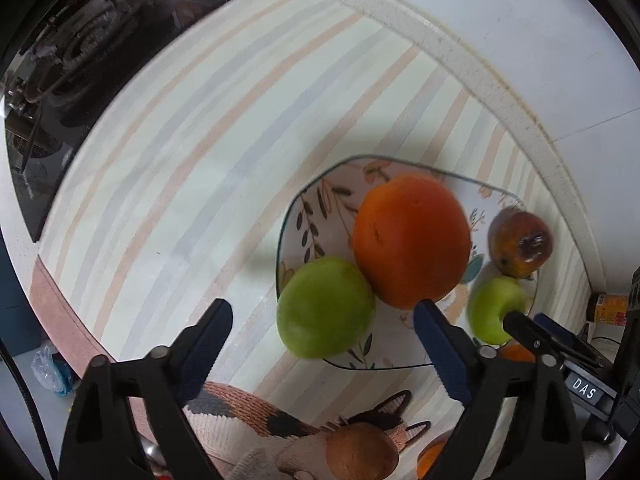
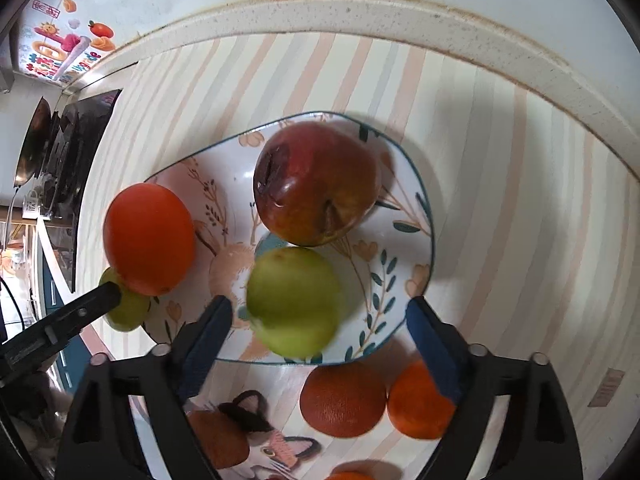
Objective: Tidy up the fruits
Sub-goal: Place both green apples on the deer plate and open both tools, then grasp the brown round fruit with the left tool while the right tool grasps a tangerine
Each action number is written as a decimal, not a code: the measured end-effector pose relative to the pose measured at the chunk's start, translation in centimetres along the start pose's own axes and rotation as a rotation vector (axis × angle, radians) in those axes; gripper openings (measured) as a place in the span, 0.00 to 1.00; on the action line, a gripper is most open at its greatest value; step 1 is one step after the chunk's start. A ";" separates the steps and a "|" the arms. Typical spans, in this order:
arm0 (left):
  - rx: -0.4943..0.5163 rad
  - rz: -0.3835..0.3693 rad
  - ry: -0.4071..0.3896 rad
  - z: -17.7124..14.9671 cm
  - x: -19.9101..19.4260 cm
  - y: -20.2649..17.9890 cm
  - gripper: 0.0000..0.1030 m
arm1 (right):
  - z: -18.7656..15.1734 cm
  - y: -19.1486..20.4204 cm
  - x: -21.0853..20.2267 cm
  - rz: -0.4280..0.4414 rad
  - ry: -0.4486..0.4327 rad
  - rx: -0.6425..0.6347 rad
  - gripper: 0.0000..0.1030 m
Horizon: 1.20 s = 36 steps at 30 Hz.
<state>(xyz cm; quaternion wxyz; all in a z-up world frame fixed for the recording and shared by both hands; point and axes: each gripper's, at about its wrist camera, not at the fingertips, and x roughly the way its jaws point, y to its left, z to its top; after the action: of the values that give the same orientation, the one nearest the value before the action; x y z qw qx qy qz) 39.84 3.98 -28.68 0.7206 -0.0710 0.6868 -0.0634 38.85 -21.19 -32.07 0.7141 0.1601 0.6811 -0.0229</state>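
Both tongs spread apart, empty: left gripper [image 1: 322, 342], right gripper [image 2: 320, 332]. Lower frame: oranges [image 2: 343, 400], cat-shaped mat [image 2: 256, 440]. Centre: floral plate [image 2: 404, 208] holding green apple [image 2: 294, 300], red apple [image 2: 316, 184], orange fruit [image 2: 149, 238]. Upper left: stovetop [image 1: 96, 56].

I am working in a home kitchen. The surface [image 2: 500, 208] under my fingers is a counter covered with a pastel striped mat, edged at the back by a speckled stone upstand [image 2: 400, 12] that meets a plain white wall. To my left sits a black glass cooktop [image 1: 60, 92] with a gas burner grate. A floral ceramic plate [image 2: 400, 216] carries fruit, a woven cat-shaped coaster [image 1: 248, 412] lies nearer me, and a bright cartoon fruit sticker [image 2: 60, 52] decorates the far left wall.
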 end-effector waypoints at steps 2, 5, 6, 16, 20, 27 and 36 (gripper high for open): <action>0.000 -0.003 -0.022 -0.2 -1.0 0.1 0.90 | -0.4 0.3 -0.8 -0.021 -0.002 -0.016 0.90; -0.002 0.003 -0.050 -1.1 -2.5 0.3 0.90 | -1.2 1.2 -2.1 -0.073 -0.031 -0.064 0.93; 0.003 0.017 -0.066 -1.7 -3.2 0.3 0.90 | -1.6 1.6 -2.7 -0.093 -0.049 -0.084 0.93; 0.051 0.111 -0.193 -7.8 -7.7 -0.9 0.90 | -6.6 3.2 -8.5 -0.128 -0.175 -0.168 0.93; 0.038 0.099 -0.243 -10.2 -9.9 -0.9 0.90 | -9.0 4.2 -11.0 -0.149 -0.225 -0.209 0.95; 0.047 0.091 -0.321 -13.8 -13.6 -1.7 0.90 | -13.0 5.3 -15.5 -0.149 -0.313 -0.245 0.96; 0.069 0.067 -0.382 -17.6 -16.9 -2.5 0.90 | -16.8 5.1 -19.9 -0.123 -0.388 -0.236 0.97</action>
<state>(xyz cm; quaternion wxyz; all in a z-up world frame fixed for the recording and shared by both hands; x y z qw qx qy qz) 21.49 4.48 -12.46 0.8414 -0.0342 0.5371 -0.0485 22.48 -15.67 -11.93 0.8426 0.0263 0.5376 -0.0166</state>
